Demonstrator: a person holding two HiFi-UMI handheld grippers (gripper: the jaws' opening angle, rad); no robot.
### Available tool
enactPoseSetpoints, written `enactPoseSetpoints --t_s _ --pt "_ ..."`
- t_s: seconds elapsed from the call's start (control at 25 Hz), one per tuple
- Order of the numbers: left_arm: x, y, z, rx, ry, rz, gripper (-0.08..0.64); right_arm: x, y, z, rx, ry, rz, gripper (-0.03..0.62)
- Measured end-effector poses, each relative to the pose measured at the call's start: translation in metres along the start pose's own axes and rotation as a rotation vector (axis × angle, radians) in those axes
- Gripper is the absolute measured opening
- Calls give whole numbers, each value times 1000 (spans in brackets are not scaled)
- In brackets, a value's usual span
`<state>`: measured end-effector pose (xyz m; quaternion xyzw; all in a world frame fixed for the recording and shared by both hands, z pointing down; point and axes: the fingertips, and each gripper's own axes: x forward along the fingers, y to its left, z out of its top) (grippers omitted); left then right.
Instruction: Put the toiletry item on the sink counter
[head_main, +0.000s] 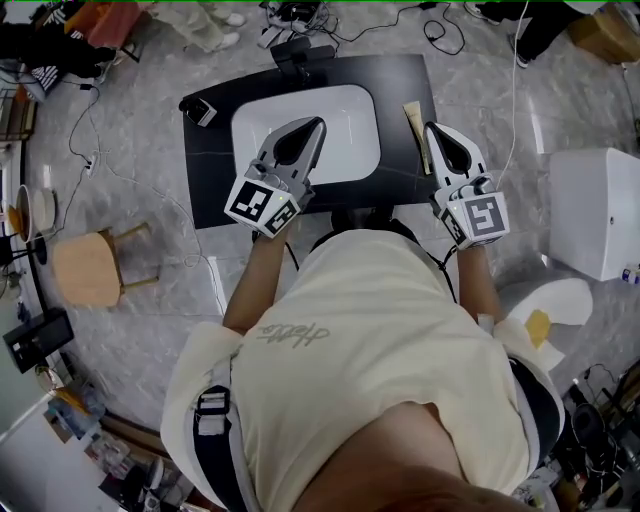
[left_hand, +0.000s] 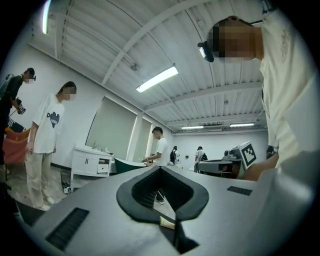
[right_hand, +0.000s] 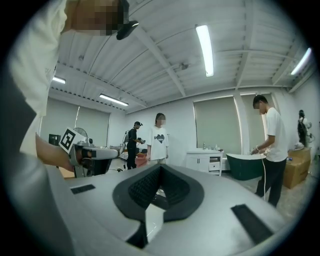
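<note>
In the head view a black sink counter (head_main: 400, 85) with a white basin (head_main: 345, 115) stands in front of me. A slim beige toiletry item (head_main: 414, 122) lies on the counter to the right of the basin. My right gripper (head_main: 432, 128) hovers just beside it, shut and holding nothing. Over the basin's near side my left gripper (head_main: 318, 123) is also shut and holds nothing. Both gripper views look out level across the room, with the left gripper (left_hand: 161, 167) and the right gripper (right_hand: 160, 166) showing jaws that meet at the tips. The counter does not show in them.
A black faucet (head_main: 297, 55) sits at the counter's far edge and a small black object (head_main: 200, 110) at its left corner. A wooden stool (head_main: 88, 267) stands to the left, a white cabinet (head_main: 595, 210) to the right. Cables (head_main: 100, 160) run over the floor. Several people (right_hand: 159, 137) stand about.
</note>
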<state>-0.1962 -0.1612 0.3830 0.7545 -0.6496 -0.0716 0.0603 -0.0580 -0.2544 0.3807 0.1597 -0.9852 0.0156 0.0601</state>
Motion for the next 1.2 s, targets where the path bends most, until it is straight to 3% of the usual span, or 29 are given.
enactPoseSetpoints --t_s 1.2 --pt "-9 11 -11 -19 15 49 3 16 9 -12 -27 44 43 -5"
